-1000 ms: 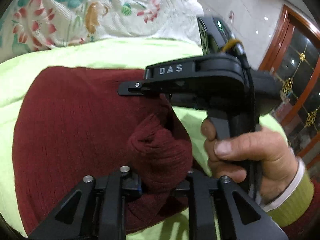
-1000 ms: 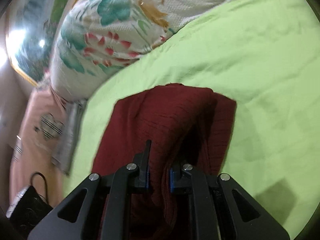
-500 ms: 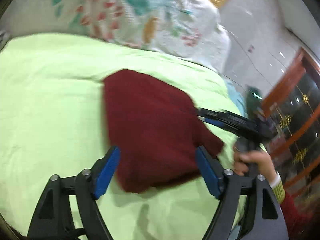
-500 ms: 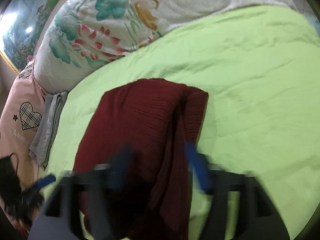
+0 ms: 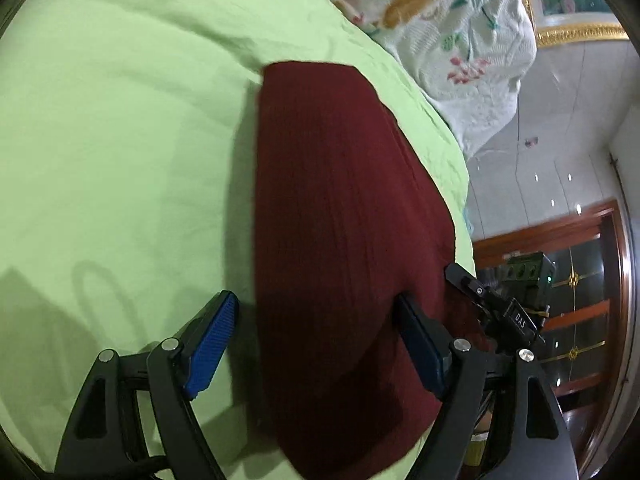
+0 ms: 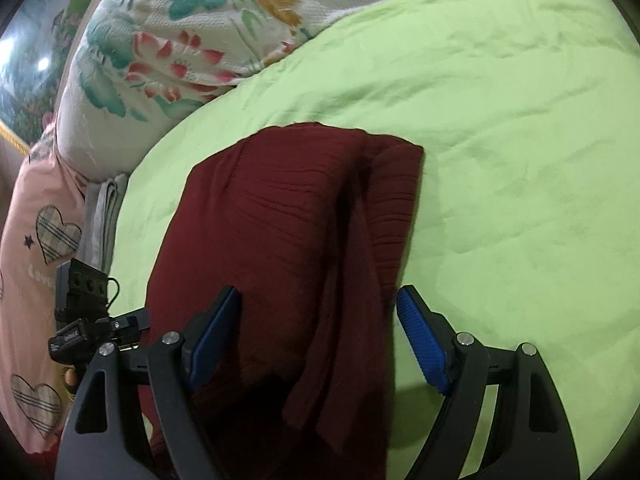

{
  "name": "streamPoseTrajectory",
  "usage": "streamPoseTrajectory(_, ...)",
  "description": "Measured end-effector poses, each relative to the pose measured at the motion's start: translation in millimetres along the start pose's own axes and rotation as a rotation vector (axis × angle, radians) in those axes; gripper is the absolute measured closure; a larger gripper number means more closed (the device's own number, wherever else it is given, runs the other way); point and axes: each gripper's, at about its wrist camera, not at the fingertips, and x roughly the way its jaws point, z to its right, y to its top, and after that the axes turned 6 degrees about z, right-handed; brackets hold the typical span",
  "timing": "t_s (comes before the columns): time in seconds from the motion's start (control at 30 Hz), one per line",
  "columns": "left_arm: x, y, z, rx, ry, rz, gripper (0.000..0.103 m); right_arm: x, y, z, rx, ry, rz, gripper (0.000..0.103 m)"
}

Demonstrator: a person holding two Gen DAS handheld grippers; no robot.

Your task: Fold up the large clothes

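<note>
A dark red knitted sweater (image 5: 340, 220) lies folded into a long strip on the light green bedspread (image 5: 120, 140). In the right wrist view the sweater (image 6: 272, 232) shows a narrower folded layer along its right side. My left gripper (image 5: 316, 328) is open and empty above the sweater's near end, blue pads wide apart. My right gripper (image 6: 320, 328) is open and empty above the sweater's other end. The right gripper also shows at the far right of the left wrist view (image 5: 500, 304), and the left gripper shows at the left of the right wrist view (image 6: 92, 320).
A floral quilt (image 6: 200, 40) is heaped along the head of the bed. A pink cushion with plaid hearts (image 6: 36, 240) and a folded grey cloth (image 6: 104, 208) lie at the left. A wooden glass door (image 5: 580, 300) stands beyond the bed edge.
Both grippers let go of the sweater and opened wide. They drew back from the cloth, and the sweater now lies flat on the bed.
</note>
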Motion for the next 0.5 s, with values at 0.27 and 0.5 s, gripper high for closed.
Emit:
streamPoseTrajectory(0.27, 37.2, 2.6, 22.7, 0.089, 0.027, -0.037, 0.027, 19.7, 1.8, 5.8, 0.037, 0.13, -0.037, 0.036)
streamPoseTrajectory(0.5, 18.9, -4.8, 33.4, 0.141, 0.047, 0.03, 0.051, 15.5, -3.4, -5.1, 0.05, 0.192, -0.019, 0.066)
